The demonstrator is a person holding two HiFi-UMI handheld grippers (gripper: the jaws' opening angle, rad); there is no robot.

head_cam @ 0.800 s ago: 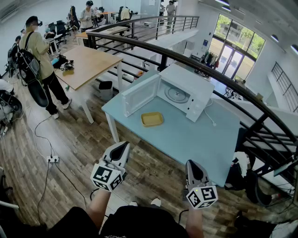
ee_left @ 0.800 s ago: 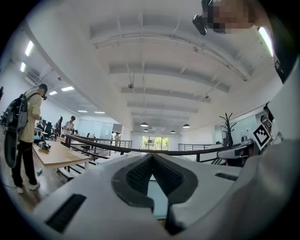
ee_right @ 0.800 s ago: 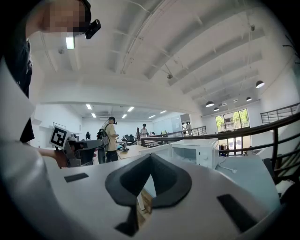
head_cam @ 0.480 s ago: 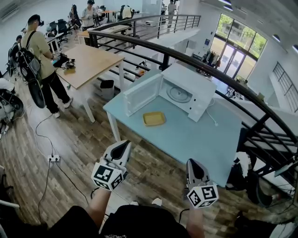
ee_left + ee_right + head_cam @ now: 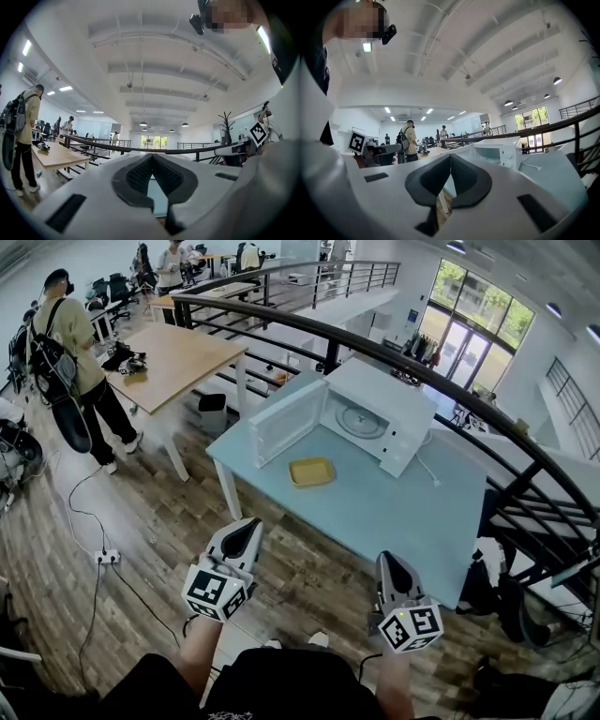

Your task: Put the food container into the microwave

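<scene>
The microwave [image 5: 380,413] stands on a light blue table [image 5: 394,517] with its door [image 5: 286,429] swung wide open to its left. The yellow food container [image 5: 311,471] lies flat on the table just in front of the microwave's open mouth, apart from the door. It is too small in the head view to tell whether it holds anything.

Both grippers hang well short of the microwave, off the table's near edge and over the wooden floor [image 5: 159,521]. The left gripper [image 5: 246,532] is clenched, its jaws pressed together on nothing. The right gripper [image 5: 389,564] is likewise closed and empty, its tips meeting.
</scene>
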